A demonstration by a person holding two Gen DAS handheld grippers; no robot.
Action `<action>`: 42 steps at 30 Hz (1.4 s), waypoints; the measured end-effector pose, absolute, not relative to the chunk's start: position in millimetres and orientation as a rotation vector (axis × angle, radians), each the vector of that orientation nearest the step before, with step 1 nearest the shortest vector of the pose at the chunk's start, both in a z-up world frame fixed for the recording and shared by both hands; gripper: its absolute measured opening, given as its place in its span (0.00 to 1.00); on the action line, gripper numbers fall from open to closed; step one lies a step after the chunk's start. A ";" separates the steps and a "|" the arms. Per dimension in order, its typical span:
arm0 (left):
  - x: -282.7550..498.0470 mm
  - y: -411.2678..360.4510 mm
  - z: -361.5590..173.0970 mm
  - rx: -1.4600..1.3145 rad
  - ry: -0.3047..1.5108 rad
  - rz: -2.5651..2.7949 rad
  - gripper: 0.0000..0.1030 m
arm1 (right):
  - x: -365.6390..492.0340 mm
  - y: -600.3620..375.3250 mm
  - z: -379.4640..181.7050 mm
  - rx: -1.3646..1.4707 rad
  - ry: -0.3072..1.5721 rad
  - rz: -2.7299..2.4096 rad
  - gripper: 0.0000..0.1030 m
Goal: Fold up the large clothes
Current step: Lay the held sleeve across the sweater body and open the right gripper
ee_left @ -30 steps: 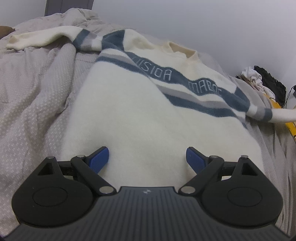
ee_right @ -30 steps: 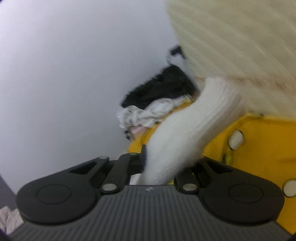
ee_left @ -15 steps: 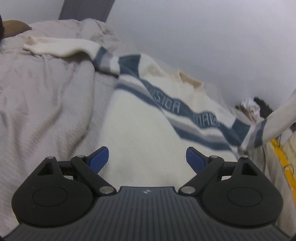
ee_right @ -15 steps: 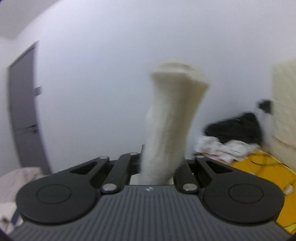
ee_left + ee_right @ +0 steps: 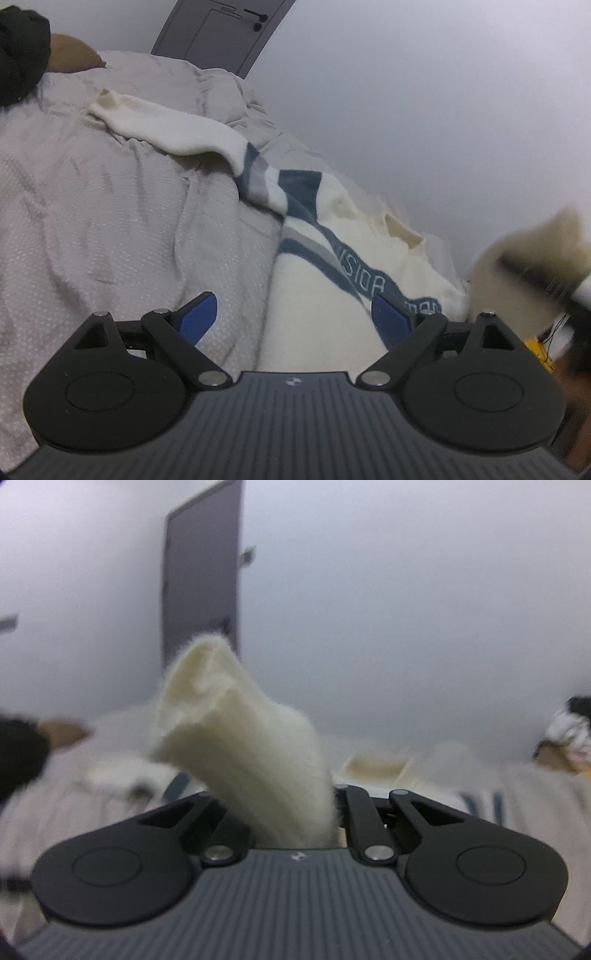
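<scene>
Lying face up on the grey dotted fabric bedcover is one cream knitted sweater with blue and grey chest stripes. Its body runs from the near centre toward the far right of the left wrist view, and its collar points at the plain white wall.

Sleeves, counted: two.
1. One cream sleeve with a striped upper band lies flat, stretched toward the far left, cuff end outermost.
2. One cream ribbed sleeve cuff is lifted clear of the bed and stands tilted up from the right gripper.

Grippers, counted: two.
- Left gripper: two blue pads stand wide apart, nothing between them. It hangs over the near edge of the sweater body, one pad above the bedcover, the other above the knit.
- Right gripper: jaws fully closed, clamped on the lifted cuff, which emerges between the black finger linkages. In the left wrist view this gripper and its cuff appear only as a blur at the far right edge.

Other items: one dark grey door in the far wall, with one handle; one brown cushion at the far left of the bed; one pile of dark and light clothing at the far right.
</scene>
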State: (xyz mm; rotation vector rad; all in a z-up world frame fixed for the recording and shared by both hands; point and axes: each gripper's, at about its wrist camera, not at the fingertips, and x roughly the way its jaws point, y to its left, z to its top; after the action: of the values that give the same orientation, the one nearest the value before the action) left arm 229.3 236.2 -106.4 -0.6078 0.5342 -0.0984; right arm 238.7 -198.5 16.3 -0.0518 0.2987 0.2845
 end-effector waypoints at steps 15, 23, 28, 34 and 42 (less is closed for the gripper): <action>259.0 220.2 -133.7 -0.601 0.617 -0.128 0.90 | 237.3 -155.3 -103.4 -0.071 0.634 0.375 0.13; 259.1 212.3 -136.0 -0.581 0.617 -0.136 0.90 | 225.5 -156.6 -108.1 -0.020 0.658 0.404 0.36; 257.8 206.4 -134.8 -0.546 0.603 -0.146 0.90 | 214.2 -156.4 -100.3 -0.014 0.659 0.445 0.49; 257.1 195.5 -133.7 -0.491 0.601 -0.182 0.89 | 204.9 -163.8 -91.0 0.030 0.695 0.437 0.49; 250.0 179.3 -130.3 -0.456 0.580 -0.267 0.89 | 188.7 -177.2 -80.0 0.077 0.703 0.432 0.49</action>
State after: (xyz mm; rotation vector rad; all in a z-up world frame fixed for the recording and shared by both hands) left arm 250.0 179.3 -130.3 -0.4561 0.5801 -0.2673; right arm 188.7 -177.2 -80.0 0.0772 0.7027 0.4325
